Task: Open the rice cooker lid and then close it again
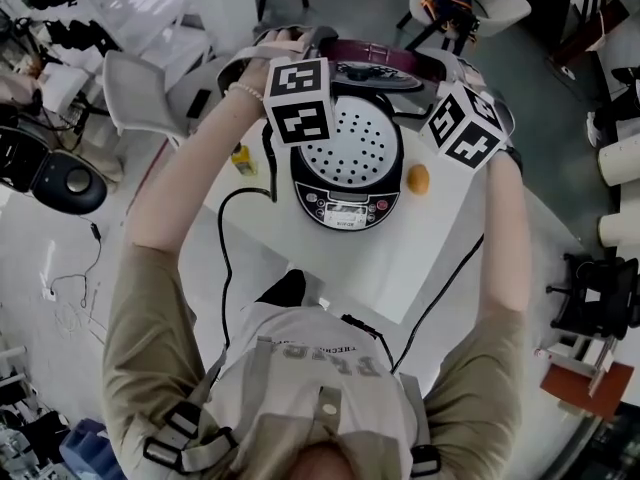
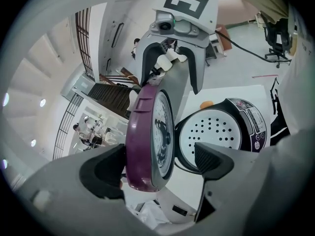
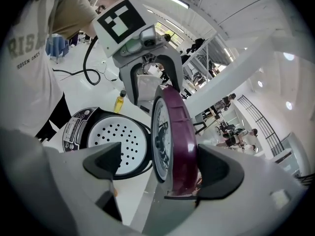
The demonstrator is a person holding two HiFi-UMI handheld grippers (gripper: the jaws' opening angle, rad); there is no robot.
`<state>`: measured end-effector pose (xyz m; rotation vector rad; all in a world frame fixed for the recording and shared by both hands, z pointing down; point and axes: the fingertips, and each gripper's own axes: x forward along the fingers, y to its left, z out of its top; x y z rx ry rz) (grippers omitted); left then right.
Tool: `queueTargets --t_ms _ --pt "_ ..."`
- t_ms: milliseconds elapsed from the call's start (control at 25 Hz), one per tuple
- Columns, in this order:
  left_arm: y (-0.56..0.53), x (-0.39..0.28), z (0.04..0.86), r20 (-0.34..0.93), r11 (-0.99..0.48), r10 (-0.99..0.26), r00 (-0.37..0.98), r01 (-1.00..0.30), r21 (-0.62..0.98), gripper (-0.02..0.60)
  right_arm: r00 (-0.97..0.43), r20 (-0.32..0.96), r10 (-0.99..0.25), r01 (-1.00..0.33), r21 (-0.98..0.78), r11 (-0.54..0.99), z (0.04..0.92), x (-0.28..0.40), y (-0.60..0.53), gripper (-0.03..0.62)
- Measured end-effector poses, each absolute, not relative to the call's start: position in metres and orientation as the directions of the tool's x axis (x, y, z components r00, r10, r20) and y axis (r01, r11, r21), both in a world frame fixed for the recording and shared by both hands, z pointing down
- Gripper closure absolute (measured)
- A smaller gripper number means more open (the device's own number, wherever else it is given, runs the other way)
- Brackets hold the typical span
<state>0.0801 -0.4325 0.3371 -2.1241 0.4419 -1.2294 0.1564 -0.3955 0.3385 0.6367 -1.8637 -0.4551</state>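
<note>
The black rice cooker [image 1: 345, 193] stands on the white table [image 1: 430, 258] with its purple lid [image 1: 372, 60] raised upright at the back. A white perforated inner plate [image 1: 350, 146] shows in the pot. My left gripper [image 1: 310, 56] straddles the lid's left edge. In the left gripper view the lid [image 2: 147, 141] stands between the wide jaws of the left gripper [image 2: 161, 159], the outer pad close to its purple back and the inner pad apart from it. My right gripper [image 1: 440, 76] straddles the opposite edge. Its jaws [image 3: 160, 162] are wide around the lid [image 3: 174, 141], one pad against the purple back.
A small orange thing [image 1: 418, 179] lies right of the cooker and a yellow bottle [image 1: 242, 158] left of it. A black cable [image 1: 225, 258] runs over the table's left side. Grey chairs [image 1: 140, 93] stand on the floor at the left.
</note>
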Motion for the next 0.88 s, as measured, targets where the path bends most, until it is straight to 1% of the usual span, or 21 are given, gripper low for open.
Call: queueTargets --t_ms 880 --pt "-0.363 0.067 0.37 0.684 -0.757 -0.559 0.469 0.047 -0.651 0.123 -0.314 0.769 -0.557 -0.181 0.528 0.83 0.37 0.15 -0.328 0.117"
